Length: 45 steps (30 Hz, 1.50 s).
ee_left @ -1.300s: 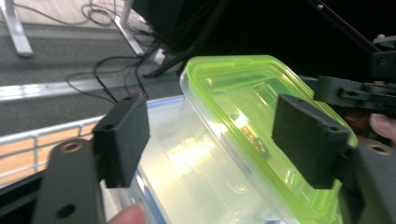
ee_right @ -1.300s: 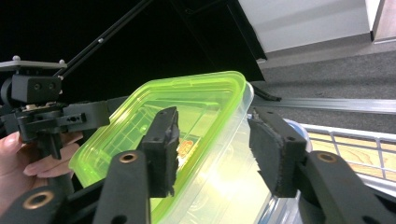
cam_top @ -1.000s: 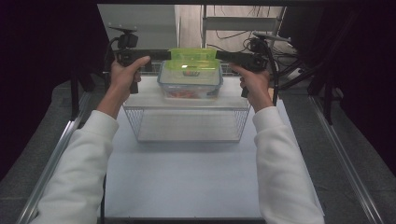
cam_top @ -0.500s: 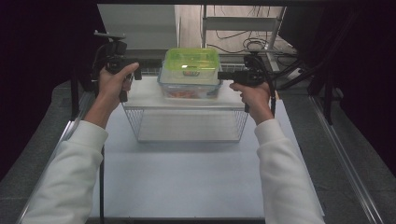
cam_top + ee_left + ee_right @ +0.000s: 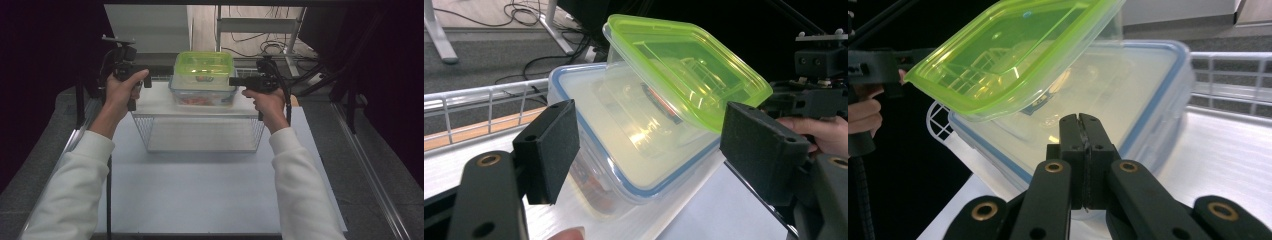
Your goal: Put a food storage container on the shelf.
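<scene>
Table (image 5: 200,195): white top, near edge cut off by the frame. Wire basket (image 5: 200,132): stood upturned on it, a metal sheet on top. Left tool (image 5: 649,145): jaws spread, pads clear of the containers. Right tool (image 5: 1081,122): jaws had just clenched together on nothing, tips against the blue-rimmed container (image 5: 202,95). That container sat on the basket; red contents blurred. Green-lidded container (image 5: 203,67): rested tilted on top. Label unreadable.
</scene>
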Each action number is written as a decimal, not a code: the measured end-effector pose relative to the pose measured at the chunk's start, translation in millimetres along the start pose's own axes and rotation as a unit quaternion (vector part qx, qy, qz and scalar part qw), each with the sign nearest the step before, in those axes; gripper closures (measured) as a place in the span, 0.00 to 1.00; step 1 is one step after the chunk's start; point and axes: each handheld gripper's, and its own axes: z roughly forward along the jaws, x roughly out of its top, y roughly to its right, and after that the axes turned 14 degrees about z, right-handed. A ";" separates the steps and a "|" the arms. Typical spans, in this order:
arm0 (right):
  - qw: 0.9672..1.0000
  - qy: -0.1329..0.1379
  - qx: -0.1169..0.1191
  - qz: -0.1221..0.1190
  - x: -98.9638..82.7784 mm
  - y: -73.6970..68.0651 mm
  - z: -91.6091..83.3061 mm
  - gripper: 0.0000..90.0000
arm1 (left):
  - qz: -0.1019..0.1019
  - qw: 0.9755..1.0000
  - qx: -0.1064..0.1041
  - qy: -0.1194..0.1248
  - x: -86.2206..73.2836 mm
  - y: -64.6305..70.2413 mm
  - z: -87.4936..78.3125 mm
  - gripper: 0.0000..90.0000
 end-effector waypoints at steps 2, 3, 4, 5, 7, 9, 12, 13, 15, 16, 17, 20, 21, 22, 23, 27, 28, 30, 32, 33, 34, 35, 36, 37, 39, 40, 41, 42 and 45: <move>1.000 0.009 0.005 0.001 0.7 1.4 -6.9 0.99 | 0.003 1.000 0.002 -0.001 -1.1 0.7 -1.8 0.26; 1.000 0.015 0.010 0.002 0.5 1.9 -10.6 0.99 | 0.003 1.000 0.002 -0.003 -1.4 1.4 -3.3 0.26; 1.000 0.020 0.014 0.001 -0.1 2.8 -14.9 0.99 | 0.005 1.000 0.003 -0.002 -2.1 2.2 -4.9 0.26; 1.000 0.022 0.017 0.001 -1.3 3.9 -19.0 0.99 | 0.005 1.000 0.001 0.002 -2.9 3.5 -6.8 0.26; 0.999 0.025 0.023 0.000 -4.8 6.7 -27.5 0.99 | 0.008 1.000 -0.002 0.007 -5.3 6.2 -10.4 0.26; 0.999 0.028 0.027 -0.001 -9.2 9.7 -36.3 0.99 | 0.013 1.000 -0.006 0.009 -8.2 10.2 -14.0 0.26; 0.999 0.029 0.035 -0.007 -17.7 13.8 -49.6 0.99 | 0.017 1.000 -0.012 0.013 -14.6 16.2 -20.2 0.26; 0.999 0.031 0.037 -0.009 -21.1 15.1 -53.9 0.99 | 0.016 1.000 -0.014 0.016 -17.3 17.7 -22.0 0.26; 0.999 0.028 0.040 -0.010 -28.5 18.1 -61.4 0.99 | 0.019 1.000 -0.015 0.016 -23.1 19.9 -25.6 0.26; 0.999 0.026 0.039 -0.011 -32.6 19.8 -64.8 0.99 | 0.019 1.000 -0.016 0.017 -26.0 20.7 -27.2 0.26; 0.999 0.025 0.040 -0.012 -36.5 21.8 -68.0 0.99 | 0.017 1.000 -0.018 0.015 -29.1 21.9 -29.4 0.26; 0.999 0.018 0.038 -0.018 -49.7 26.7 -78.6 0.98 | 0.019 1.000 -0.013 0.011 -40.3 26.5 -37.8 0.26; 0.999 0.016 0.038 -0.021 -54.5 28.6 -82.0 0.97 | 0.017 1.000 -0.015 0.012 -45.0 27.7 -40.9 0.26; 0.999 0.015 0.037 -0.023 -59.6 30.6 -85.2 0.96 | 0.016 1.000 -0.017 0.014 -50.1 28.8 -44.1 0.26; 0.999 0.014 0.035 -0.026 -65.0 32.7 -88.3 0.95 | 0.016 1.000 -0.018 0.015 -55.5 30.6 -47.1 0.26; 0.999 0.006 0.031 -0.036 -89.1 40.3 -96.9 0.72 | 0.023 0.999 -0.023 0.015 -82.0 39.7 -58.8 0.26; 0.999 0.004 0.030 -0.036 -95.9 42.1 -97.8 0.67 | 0.023 0.999 -0.028 0.017 -90.0 42.1 -60.8 0.26; 0.999 -0.003 0.031 -0.042 -109.7 46.2 -98.6 0.59 | 0.024 0.999 -0.038 0.015 -106.9 47.8 -62.9 0.26; 0.999 -0.009 0.026 -0.044 -123.4 50.0 -98.2 0.52 | 0.027 0.999 -0.042 0.006 -124.0 53.8 -62.7 0.26; 0.999 -0.014 0.029 -0.043 -130.1 52.3 -97.6 0.51 | 0.030 0.999 -0.044 0.002 -132.5 56.7 -62.0 0.25; 0.999 -0.015 0.029 -0.042 -136.7 54.6 -96.9 0.49 | 0.032 0.998 -0.045 -0.004 -141.0 59.2 -60.9 0.25; 0.999 -0.017 0.026 -0.041 -143.4 56.4 -96.3 0.48 | 0.032 0.998 -0.046 -0.011 -149.3 61.2 -59.4 0.25; 0.999 -0.019 0.026 -0.042 -149.9 58.4 -95.4 0.47 | 0.034 0.998 -0.045 -0.018 -157.6 63.1 -57.9 0.25; 0.998 -0.021 0.029 -0.043 -156.4 60.9 -94.3 0.46 | 0.034 0.998 -0.045 -0.024 -166.0 64.6 -56.1 0.25; 0.998 -0.028 0.031 -0.042 -169.2 65.2 -92.2 0.45 | 0.033 0.998 -0.043 -0.040 -182.3 66.7 -51.8 0.25; 0.998 -0.032 0.031 -0.040 -175.6 67.3 -90.9 0.44 | 0.032 0.997 -0.043 -0.049 -190.4 67.2 -49.3 0.25; 0.998 -0.036 0.029 -0.040 -181.5 70.1 -89.7 0.44 | 0.033 0.997 -0.044 -0.059 -198.0 67.6 -46.9 0.25; 0.998 -0.038 0.027 -0.039 -187.1 73.0 -88.3 0.43 | 0.033 0.996 -0.042 -0.066 -205.2 68.1 -44.8 0.25; 0.998 -0.050 0.019 -0.036 -202.5 82.4 -83.9 0.42 | 0.027 0.995 -0.043 -0.084 -224.2 69.0 -38.4 0.25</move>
